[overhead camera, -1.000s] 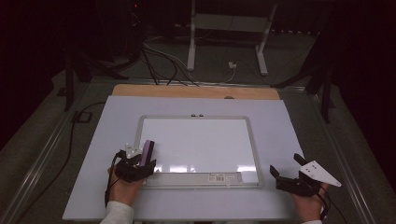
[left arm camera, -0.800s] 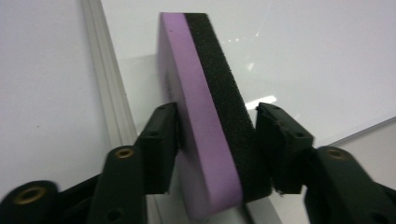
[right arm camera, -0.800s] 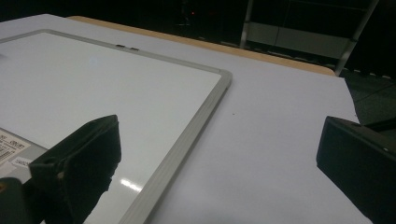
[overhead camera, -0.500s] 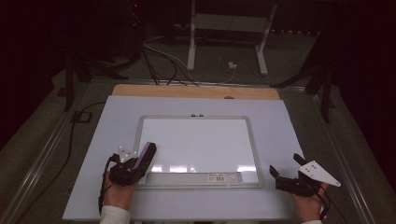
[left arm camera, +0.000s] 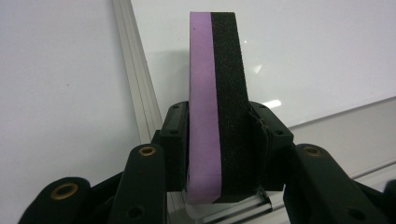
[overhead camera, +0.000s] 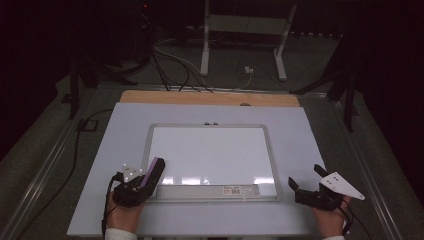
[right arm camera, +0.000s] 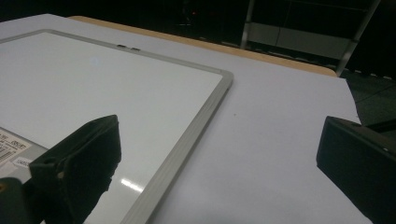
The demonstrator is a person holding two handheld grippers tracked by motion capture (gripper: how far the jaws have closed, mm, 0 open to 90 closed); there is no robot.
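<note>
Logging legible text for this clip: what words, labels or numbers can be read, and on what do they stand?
Nothing can be read.
Sticker on the whiteboard's bottom tray: printed lines and a barcode, too small to read.
The same sticker's edge in the right gripper view: blurred.
Eraser: no print.

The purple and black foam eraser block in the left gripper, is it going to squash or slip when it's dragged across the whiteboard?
The purple and black foam eraser block looks soft and light, so it probably gives a little under the left gripper, shut on its flat sides. Its rough black layer likely resists slipping. Standing tall above the jaws, it may flex when rubbed on the silver-framed whiteboard.
</note>
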